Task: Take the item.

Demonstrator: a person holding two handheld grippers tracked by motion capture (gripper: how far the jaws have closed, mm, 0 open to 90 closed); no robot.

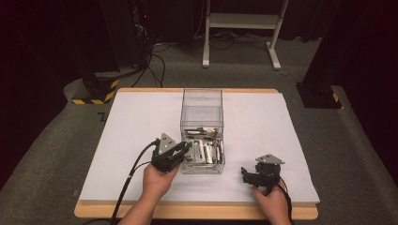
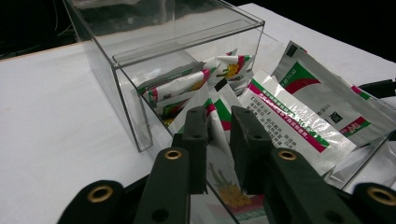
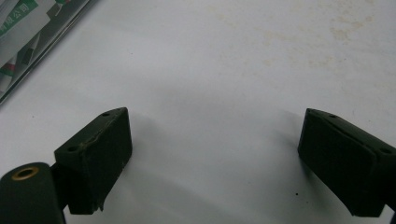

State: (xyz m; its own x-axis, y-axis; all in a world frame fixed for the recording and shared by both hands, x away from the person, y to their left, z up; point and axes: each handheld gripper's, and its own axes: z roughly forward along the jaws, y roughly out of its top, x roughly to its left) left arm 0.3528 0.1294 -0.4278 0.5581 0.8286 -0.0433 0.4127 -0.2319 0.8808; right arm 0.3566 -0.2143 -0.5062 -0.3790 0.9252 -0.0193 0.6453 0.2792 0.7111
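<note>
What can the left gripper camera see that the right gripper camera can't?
The left gripper view looks over the left gripper, its jaws nearly together at a packet, into the clear box, with printed sides of the packets readable. The right gripper view has the right gripper, jaws wide apart over bare table. Both share the white table and some packets.

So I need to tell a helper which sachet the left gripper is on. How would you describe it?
Start at the clear box on the white table. At its open near end lie foil sachets. The left gripper is closed on one sachet, white with a green and magenta corner.
</note>
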